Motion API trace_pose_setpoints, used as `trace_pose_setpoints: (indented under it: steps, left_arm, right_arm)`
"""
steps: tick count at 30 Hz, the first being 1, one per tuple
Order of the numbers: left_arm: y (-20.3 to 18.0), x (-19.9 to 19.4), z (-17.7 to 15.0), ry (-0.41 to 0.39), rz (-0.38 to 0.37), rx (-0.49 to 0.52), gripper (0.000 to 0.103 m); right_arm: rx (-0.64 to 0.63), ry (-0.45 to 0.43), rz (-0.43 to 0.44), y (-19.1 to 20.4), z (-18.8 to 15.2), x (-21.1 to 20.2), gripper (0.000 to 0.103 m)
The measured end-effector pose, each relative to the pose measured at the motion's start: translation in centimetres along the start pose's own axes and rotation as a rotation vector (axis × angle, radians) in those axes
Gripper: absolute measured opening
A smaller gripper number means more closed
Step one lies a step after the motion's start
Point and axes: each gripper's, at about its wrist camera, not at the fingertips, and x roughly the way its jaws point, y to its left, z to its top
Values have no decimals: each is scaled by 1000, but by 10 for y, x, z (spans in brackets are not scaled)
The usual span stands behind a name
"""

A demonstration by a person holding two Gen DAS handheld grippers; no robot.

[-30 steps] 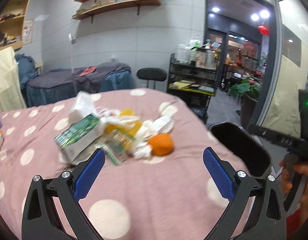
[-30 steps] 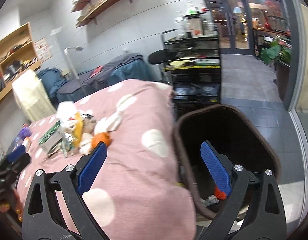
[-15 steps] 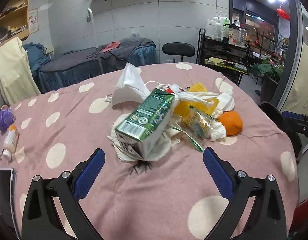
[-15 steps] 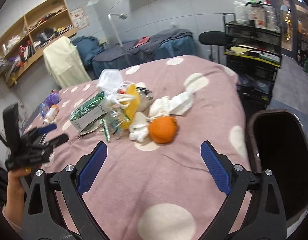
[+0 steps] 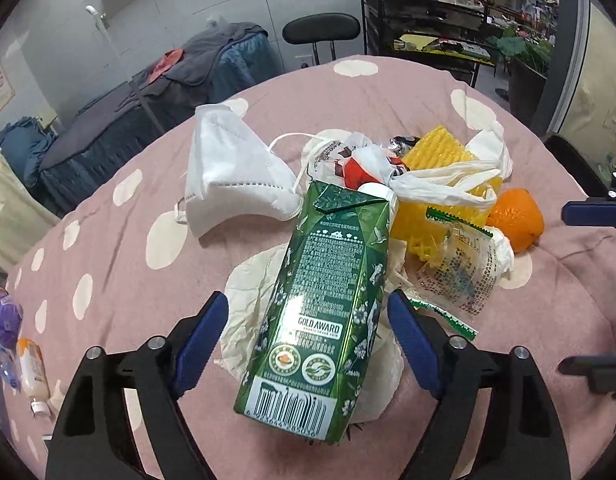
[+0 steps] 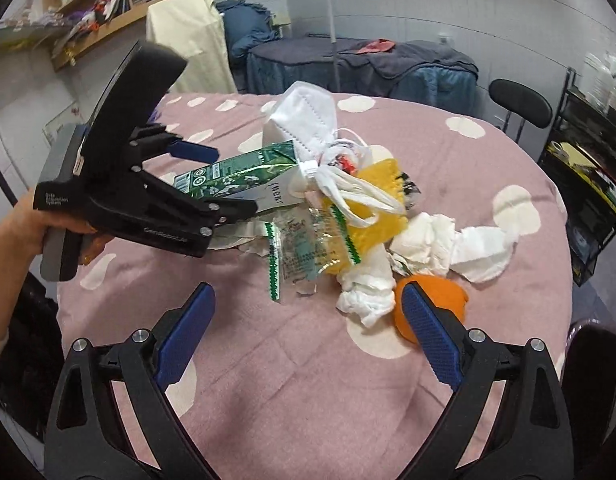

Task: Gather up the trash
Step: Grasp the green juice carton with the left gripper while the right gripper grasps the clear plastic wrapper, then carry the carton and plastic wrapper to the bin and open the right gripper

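Observation:
A pile of trash lies on the pink dotted tablecloth (image 5: 108, 280). In it are a green carton (image 5: 328, 280) on its side, a white face mask (image 5: 236, 172), a yellow foam net (image 5: 436, 156), a clear wrapper (image 5: 460, 268), crumpled tissues (image 6: 448, 244) and an orange (image 5: 516, 220). My left gripper (image 5: 308, 300) straddles the carton (image 6: 244, 176); its jaws are closing, and a gap shows on the left side. My right gripper (image 6: 308, 292) hangs open over bare cloth in front of the pile, its right pad beside the orange (image 6: 448, 292).
Small bottles (image 5: 32, 364) lie at the table's left edge. A black bin (image 6: 596, 352) stands beyond the right edge. A black stool (image 5: 320, 28) and a loaded rack (image 5: 428, 12) stand behind the table. A hand (image 6: 16, 224) holds the left gripper (image 6: 230, 180).
Both grippers swung in toward the pile. The left one came down over the green carton and its jaws narrowed. The right one turned from the bin to the table.

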Motion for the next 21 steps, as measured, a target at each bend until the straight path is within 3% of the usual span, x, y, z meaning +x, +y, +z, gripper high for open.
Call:
trace_pose_setpoints:
  steps: [4,7,12,14,17,21]
  left_arm:
    - [1,10,2,28,-43,-10,54]
    - [2,12,1,19,-49,-28,51]
    - [9,3,-7,-24,-56,-89,49]
    - [12,0,-9,-41,-59,-119,49]
    - [16,-7,-16,-74,-60,-168,49]
    - [20,-24,-27,-135,-67,-244,48]
  right_arm:
    - [-62,77,-49,4,15,38,84]
    - [-63,127,-54,-1,21,61,73]
    - [-42,152,-31,-11,21,69,28]
    - [-26,145,-16,-13,19,66,20]
    - [-12,128,4,-13,13,58,11]
    - [5,85,43,-9,7,38,9]
